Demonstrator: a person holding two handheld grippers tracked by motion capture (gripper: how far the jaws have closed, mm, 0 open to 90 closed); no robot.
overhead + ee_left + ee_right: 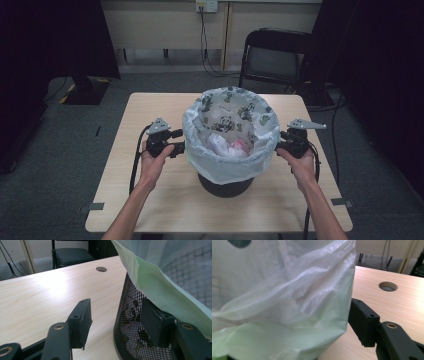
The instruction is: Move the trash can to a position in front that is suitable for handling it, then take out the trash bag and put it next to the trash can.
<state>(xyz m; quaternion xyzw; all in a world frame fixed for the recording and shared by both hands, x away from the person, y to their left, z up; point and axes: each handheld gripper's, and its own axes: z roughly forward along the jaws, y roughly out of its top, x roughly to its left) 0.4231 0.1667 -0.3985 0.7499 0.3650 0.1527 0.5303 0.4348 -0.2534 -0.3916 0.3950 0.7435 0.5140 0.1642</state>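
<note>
- Black mesh bin (225, 186) stands near the front middle of a pale wood table (150, 105), lined with a white bag (225, 167) printed with pandas; the bag's hem is folded down over the rim and hangs outside the mesh.
- Left gripper (178, 148), held in the person's left hand (154, 161), sits just beside the bin's left flank. Its jaws stand parted and grip nothing: in the left gripper view one pad lies against or just off the mesh below the bag's hem, the other over bare tabletop.
- Right gripper (281, 141), in the right hand (300, 162), mirrors it at the right flank. One jaw stands clear of the plastic; the other is hidden behind the bag, so whether it pinches the hem cannot be told.
- Crumpled white and pink litter (227, 145) lies inside the bag.
- Judged from this, the bag remains seated on the bin; gripping both sides of the hem and lifting it free are yet to be done.
- Beyond the table, a black chair (272, 57).
</note>
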